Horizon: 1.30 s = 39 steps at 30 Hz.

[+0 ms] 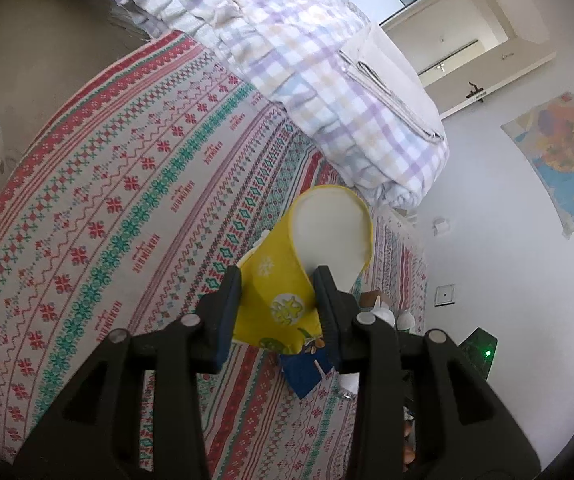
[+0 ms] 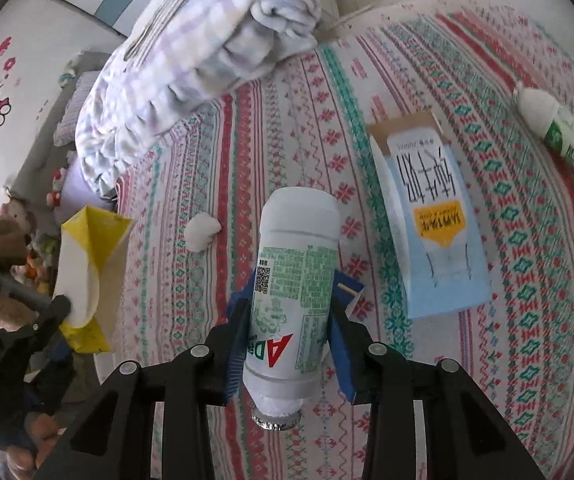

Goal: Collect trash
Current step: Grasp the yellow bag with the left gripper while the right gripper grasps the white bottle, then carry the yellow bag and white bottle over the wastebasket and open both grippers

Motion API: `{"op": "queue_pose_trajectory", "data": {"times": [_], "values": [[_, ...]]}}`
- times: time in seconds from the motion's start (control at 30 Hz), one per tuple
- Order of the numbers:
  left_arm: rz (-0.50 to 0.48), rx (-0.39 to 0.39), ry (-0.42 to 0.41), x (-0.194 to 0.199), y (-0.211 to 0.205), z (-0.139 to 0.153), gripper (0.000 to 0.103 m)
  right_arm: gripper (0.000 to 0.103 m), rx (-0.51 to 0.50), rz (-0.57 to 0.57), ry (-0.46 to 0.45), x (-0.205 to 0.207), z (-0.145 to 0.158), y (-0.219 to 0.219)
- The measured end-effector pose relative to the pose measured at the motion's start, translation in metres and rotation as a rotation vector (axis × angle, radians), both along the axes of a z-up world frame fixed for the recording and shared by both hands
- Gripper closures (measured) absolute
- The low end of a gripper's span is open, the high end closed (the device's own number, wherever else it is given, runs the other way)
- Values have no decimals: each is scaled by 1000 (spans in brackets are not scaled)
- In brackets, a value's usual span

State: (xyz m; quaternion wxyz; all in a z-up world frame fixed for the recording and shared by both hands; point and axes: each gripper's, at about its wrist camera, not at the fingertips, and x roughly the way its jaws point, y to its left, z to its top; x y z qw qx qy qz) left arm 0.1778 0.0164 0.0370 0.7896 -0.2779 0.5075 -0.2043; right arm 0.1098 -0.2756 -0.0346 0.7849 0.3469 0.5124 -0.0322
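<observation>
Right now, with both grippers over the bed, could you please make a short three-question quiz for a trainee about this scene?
1. True or false: the left gripper holds a yellow carton.
2. What does the right gripper hold? A) white bottle B) blue carton C) tissue ball
3. Fill in: a second bottle lies on the patterned ____.

Key: 1 true; 2 A; 3 bedsheet.

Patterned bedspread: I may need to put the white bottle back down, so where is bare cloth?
Bare patterned bedspread lies between the folded checked quilt, the crumpled white tissue and the pale blue carton. A narrower strip separates that carton from the second white-and-green bottle. It is crowded under the right tool, where a dark blue packet lies.
</observation>
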Motion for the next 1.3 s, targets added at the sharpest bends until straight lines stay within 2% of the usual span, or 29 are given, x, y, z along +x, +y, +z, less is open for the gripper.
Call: {"op": "queue_pose_trajectory", "data": {"times": [0.17, 0.63, 0.83, 0.97, 1.07, 1.17, 1.3], "values": [[50, -12, 4, 5, 19, 1, 64, 65, 37, 20, -35, 1, 2, 5], [150, -53, 48, 14, 67, -6, 64, 65, 43, 142, -119, 19, 7, 63], [202, -138, 92, 21, 100, -12, 64, 65, 59, 176, -129, 26, 1, 91], [412, -182, 170, 25, 171, -30, 64, 65, 89, 234, -119, 32, -8, 123], [535, -196, 195, 14, 212, -35, 64, 65, 123, 274, -120, 42, -12, 155], [622, -178, 215, 3, 237, -39, 63, 65, 193, 296, -127, 55, -15, 186], [750, -236, 284, -11, 274, -59, 63, 65, 285, 365, -158, 82, -9, 248]]}}
